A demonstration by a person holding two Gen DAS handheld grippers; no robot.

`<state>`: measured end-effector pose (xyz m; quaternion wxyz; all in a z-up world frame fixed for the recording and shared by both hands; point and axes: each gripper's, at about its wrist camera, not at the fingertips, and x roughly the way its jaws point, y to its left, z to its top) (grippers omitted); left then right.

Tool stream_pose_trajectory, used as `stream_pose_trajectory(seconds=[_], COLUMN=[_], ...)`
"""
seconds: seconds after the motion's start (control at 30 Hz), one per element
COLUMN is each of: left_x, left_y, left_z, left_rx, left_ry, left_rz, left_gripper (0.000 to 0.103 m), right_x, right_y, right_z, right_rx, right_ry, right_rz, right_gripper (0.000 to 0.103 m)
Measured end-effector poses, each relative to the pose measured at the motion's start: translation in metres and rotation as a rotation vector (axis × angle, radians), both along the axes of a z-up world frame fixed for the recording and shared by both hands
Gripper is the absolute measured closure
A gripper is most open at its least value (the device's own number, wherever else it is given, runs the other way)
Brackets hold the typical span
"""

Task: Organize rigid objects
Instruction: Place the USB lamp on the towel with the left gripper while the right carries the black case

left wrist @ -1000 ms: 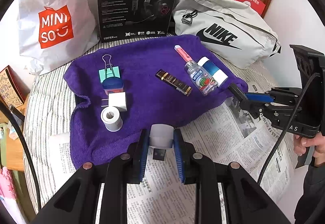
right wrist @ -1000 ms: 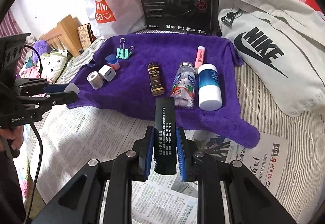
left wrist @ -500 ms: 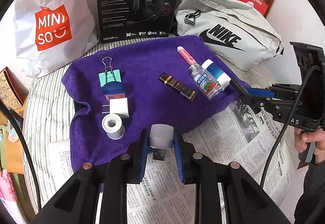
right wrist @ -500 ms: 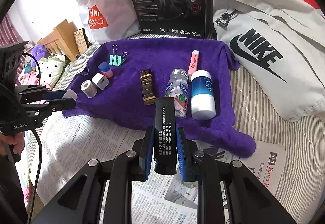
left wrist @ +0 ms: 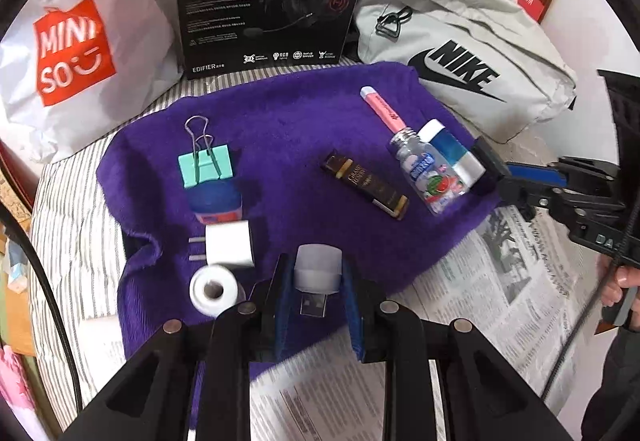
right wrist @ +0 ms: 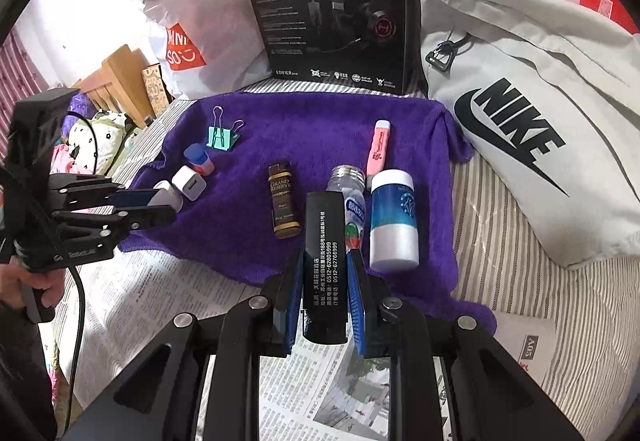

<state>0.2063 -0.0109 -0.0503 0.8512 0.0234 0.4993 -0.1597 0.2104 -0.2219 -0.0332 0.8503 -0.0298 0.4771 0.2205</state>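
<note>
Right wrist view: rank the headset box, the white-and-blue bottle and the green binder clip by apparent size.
1. Headset box, largest though farthest.
2. White-and-blue bottle.
3. Green binder clip, smallest; it lies farther back than the bottle, so that gap is exaggerated.

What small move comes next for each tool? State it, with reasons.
Probably lower both and release. The left tool grips a white USB plug beside the tape roll; the right tool grips a black box near the bottles, over the purple towel.

towel [left wrist: 288,145]: purple | binder clip [left wrist: 206,167]: teal | sheet [left wrist: 72,225]: grey-white striped | highlighter [right wrist: 378,147]: pink
</note>
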Motion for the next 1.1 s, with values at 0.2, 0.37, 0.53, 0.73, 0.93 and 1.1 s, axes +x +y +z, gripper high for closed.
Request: stream_pose_trajectory(seconds=[0.2, 0.37, 0.53, 0.73, 0.93, 1.1], left_x=[0.020, 0.025, 0.026, 0.025, 0.023, 0.020], left_y=[-0.007, -0.012, -0.016, -0.023, -0.026, -0.021], left_z=[-0.019, -0.030, -0.035, -0.036, -0.036, -0.032], left_rx=[0.027, 0.067, 0.093, 0.134, 0.137, 0.098], left_ry=[0.034, 0.045, 0.046, 0.035, 0.036, 0.048], left_rz=[-0.005, -0.013, -0.024, -0.039, -0.039, -0.015], left_gripper=[0.080, 0.080, 0.080, 0.077, 0.069, 0.053], right_x=[0.005, 0.008, 0.012, 0.011, 0.009, 0.006], right_y=[-0.004, -0.007, -0.008, -0.010, -0.013, -0.016], right_z=[-0.006, -0.012, -0.014, -0.015, -0.014, -0.010], right_rx=[-0.002, -0.007, 0.000, 0.005, 0.010, 0.010], right_ry=[0.005, 0.015, 0.013, 0.010, 0.011, 0.006], right_rz=[-0.010, -0.008, -0.013, -0.008, -0.009, -0.016], right_gripper=[0.082, 0.082, 0.082, 0.082, 0.082, 0.082])
